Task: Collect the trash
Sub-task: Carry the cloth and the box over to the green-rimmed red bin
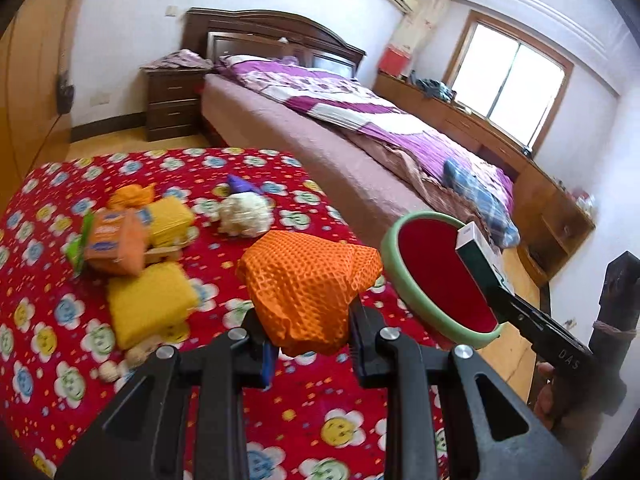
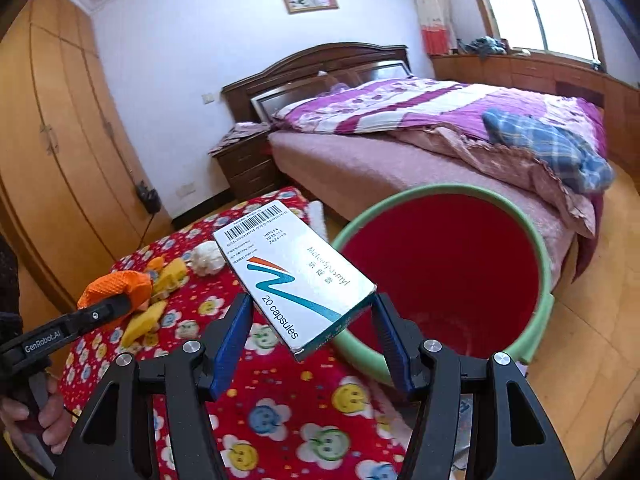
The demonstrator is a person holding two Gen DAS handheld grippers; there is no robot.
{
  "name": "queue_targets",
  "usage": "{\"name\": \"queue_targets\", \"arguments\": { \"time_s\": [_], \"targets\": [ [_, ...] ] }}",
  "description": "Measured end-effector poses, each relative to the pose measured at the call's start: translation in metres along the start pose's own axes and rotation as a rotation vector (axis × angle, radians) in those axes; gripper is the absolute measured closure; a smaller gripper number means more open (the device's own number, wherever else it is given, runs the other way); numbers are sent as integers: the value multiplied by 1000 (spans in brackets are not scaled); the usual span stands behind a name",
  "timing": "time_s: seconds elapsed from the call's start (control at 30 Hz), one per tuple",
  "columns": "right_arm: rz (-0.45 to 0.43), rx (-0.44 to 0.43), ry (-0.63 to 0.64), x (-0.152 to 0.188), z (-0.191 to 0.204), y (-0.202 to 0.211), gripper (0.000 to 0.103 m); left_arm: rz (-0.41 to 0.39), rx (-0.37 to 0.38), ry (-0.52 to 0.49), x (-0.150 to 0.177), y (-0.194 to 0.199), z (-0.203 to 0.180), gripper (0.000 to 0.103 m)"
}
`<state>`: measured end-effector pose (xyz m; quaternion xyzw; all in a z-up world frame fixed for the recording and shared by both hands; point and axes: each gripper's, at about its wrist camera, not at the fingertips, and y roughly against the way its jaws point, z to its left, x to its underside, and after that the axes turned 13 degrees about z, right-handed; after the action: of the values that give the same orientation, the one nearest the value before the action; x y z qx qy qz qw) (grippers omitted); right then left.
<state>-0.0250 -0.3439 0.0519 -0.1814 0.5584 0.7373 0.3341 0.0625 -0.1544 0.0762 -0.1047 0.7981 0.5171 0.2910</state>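
Note:
My left gripper (image 1: 308,330) is shut on an orange waffle-weave cloth (image 1: 308,284) and holds it above the red flowered table (image 1: 280,420). It also shows in the right wrist view (image 2: 116,304), with the cloth (image 2: 116,286). My right gripper (image 2: 310,322) is shut on a white and teal medicine box (image 2: 294,276), held near the rim of a green-rimmed red bin (image 2: 448,268). In the left wrist view the box (image 1: 478,256) is over the bin (image 1: 436,276).
On the table lie two yellow sponges (image 1: 150,304), an orange snack packet (image 1: 114,242), an orange wad (image 1: 130,196), a white crumpled ball (image 1: 244,214) and a purple scrap (image 1: 240,184). A bed (image 1: 360,128) stands beyond the table, a wardrobe (image 2: 52,152) at left.

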Motion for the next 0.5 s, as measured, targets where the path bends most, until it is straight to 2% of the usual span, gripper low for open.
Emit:
{"name": "queue_targets", "arguments": {
  "time_s": [0.5],
  "targets": [
    [-6, 134, -138, 6, -63, 1, 40, 73, 72, -190, -24, -56, -80, 75]
  ]
}}
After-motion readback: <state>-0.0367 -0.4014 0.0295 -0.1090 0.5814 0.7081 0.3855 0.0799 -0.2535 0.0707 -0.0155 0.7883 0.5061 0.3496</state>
